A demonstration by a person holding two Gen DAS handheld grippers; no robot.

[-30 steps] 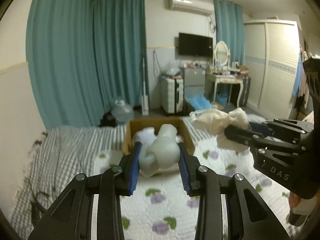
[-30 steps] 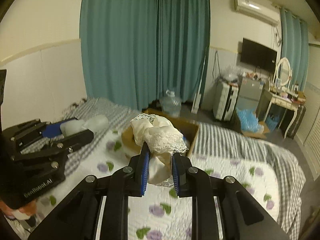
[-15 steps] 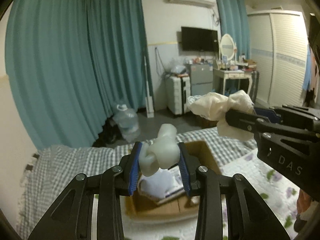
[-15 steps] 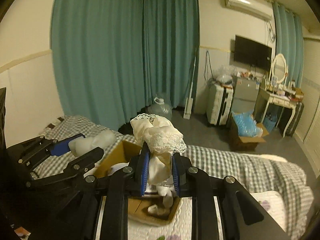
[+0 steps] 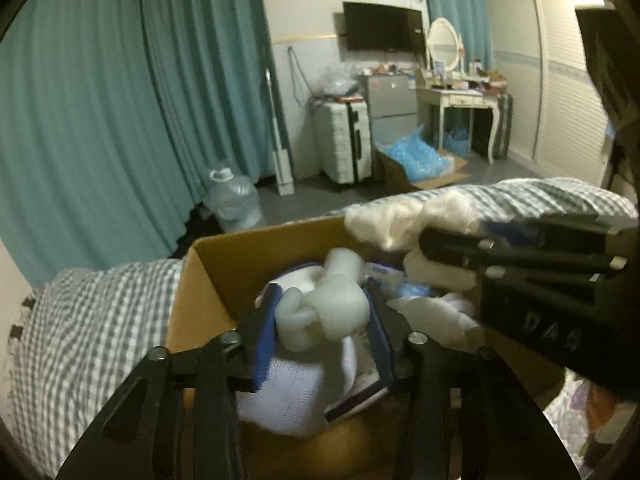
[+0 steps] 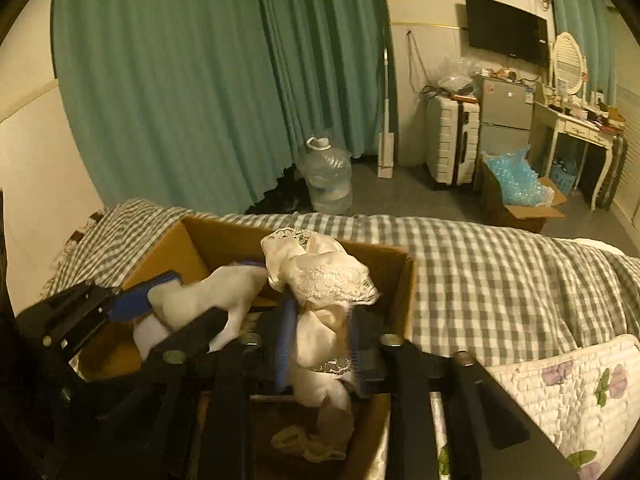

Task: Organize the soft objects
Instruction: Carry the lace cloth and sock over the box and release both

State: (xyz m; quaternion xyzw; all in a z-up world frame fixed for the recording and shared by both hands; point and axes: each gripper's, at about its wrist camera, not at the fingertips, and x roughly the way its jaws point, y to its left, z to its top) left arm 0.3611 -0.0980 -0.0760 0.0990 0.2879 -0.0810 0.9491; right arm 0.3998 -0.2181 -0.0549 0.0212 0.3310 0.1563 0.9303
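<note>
Both tools now over the open brown cardboard box [image 5: 208, 276] on the grey-checked bed cover [image 6: 480, 264]; a second ago well short of it, out above the white quilt with purple flowers [image 6: 560, 384], box small and ahead; half a second ago closer, box just below the fingertips; now box walls on either side of the loads.

Left gripper [image 5: 324, 320] closed on the pale, knotted, rubbery white soft toy [image 5: 326, 304], blue pads pressed against its flanks, toy above the white knitted cloth [image 5: 296, 392] already lying in the box.

Right gripper [image 6: 320, 344] clamped narrowly on the cream lace-trimmed fabric bundle [image 6: 320, 276], top of the bundle bulging above the fingers, tail hanging down inside the box, apparently not resting on the beige cloth at the bottom [image 6: 308, 444].

Carry stage effectively done, by the look of it; nothing let go yet; release into the box the likely next step, left load nearer the rear-left corner, right load toward the near side.
</note>
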